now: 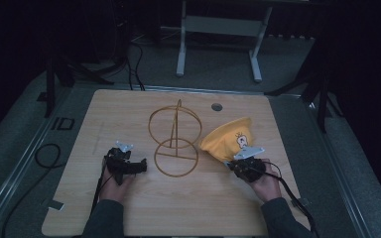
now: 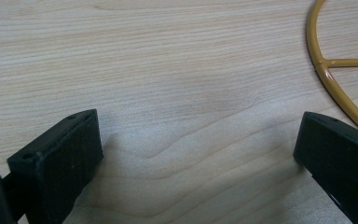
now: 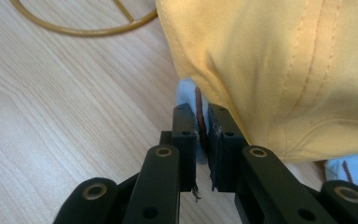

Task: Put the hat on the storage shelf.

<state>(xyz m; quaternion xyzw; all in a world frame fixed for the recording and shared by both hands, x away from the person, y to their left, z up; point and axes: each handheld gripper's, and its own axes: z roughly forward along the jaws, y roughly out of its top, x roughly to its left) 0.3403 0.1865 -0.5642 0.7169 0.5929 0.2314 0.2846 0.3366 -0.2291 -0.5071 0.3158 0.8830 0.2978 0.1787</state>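
A yellow cap (image 1: 227, 139) with a small cartoon figure lies on the wooden table (image 1: 188, 208), right of centre. My right gripper (image 1: 231, 166) sits at the cap's near edge. In the right gripper view that gripper (image 3: 203, 122) is shut on a light blue flap with a brown line under the cap's (image 3: 279, 60) yellow rim. A gold wire stand (image 1: 174, 136), an upright ring over a flat base ring, stands mid-table. My left gripper (image 1: 142, 167) rests left of the base ring. Its jaws (image 2: 198, 149) stand wide open over bare wood, with the base ring (image 2: 328, 77) just beyond the right jaw.
A round cable hole (image 1: 217, 106) sits near the table's far edge. A piece of tape (image 1: 54, 204) marks the near left corner. Cables (image 1: 44, 153) lie on the floor at left, and a white desk frame (image 1: 218, 44) stands behind the table.
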